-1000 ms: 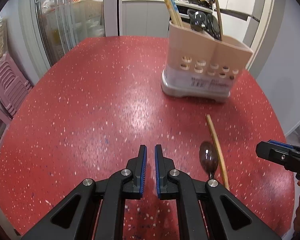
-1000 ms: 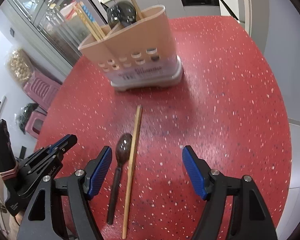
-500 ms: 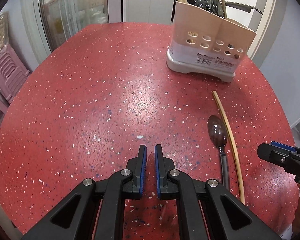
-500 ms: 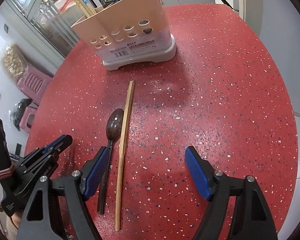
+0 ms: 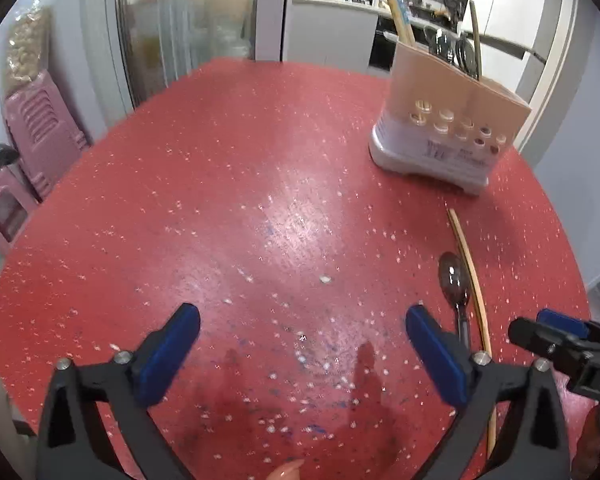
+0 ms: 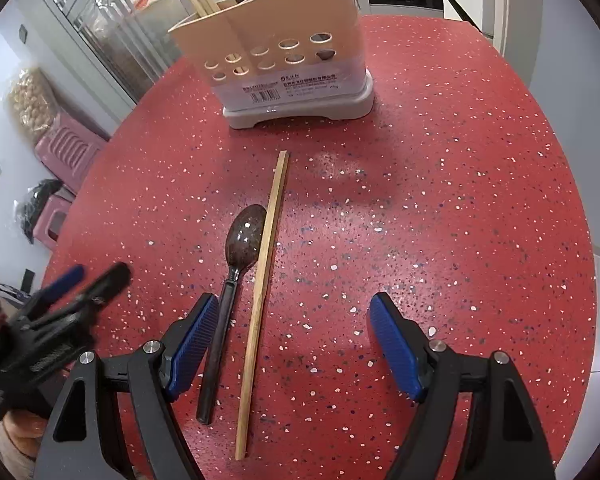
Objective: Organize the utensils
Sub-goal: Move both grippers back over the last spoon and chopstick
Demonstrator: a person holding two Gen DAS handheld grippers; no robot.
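A dark spoon (image 6: 236, 264) and a wooden chopstick (image 6: 264, 280) lie side by side on the red speckled table (image 6: 440, 220). My right gripper (image 6: 292, 344) is open and empty, its jaws astride both handles from above. A beige utensil holder (image 6: 284, 48) with chopsticks and dark spoons in it stands beyond them. My left gripper (image 5: 300, 344) is open and empty, left of the spoon (image 5: 454, 280) and chopstick (image 5: 474, 280). The holder (image 5: 444, 120) is at its far right.
Pink plastic stools (image 5: 32, 136) stand off the table's left edge. A glass cabinet (image 5: 172, 32) and kitchen counter lie beyond the far edge. The left gripper shows at the left of the right wrist view (image 6: 56, 320).
My left gripper has opened from shut. My right gripper has moved left, so the spoon and chopstick now lie between its jaws.
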